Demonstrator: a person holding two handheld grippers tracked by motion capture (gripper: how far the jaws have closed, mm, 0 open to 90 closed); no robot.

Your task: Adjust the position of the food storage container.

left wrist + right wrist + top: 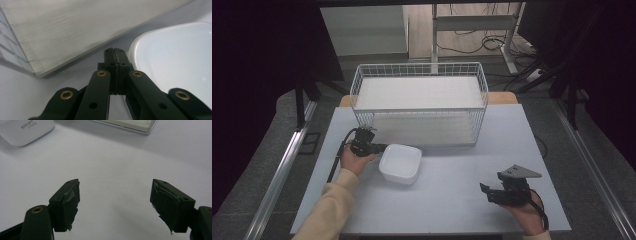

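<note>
Left claw (pixel 115 53) pressed together beside the white bowl (pixel 400 163), wire basket (pixel 419 102) behind; right claw (pixel 115 202) apart.

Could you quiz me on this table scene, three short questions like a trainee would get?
1. True or false: the left claw is clamped on the white bowl.
2. Which claw has its jaws spread apart? A) the left claw B) the right claw C) both
3. Fill in: behind the bowl stands a white wire ____.

Key:
1. False. Its jaws are closed together, holding nothing, just beside the bowl's rim.
2. B. The right claw is open over bare table.
3. Basket, a two-level one with a shelf in it.
</note>
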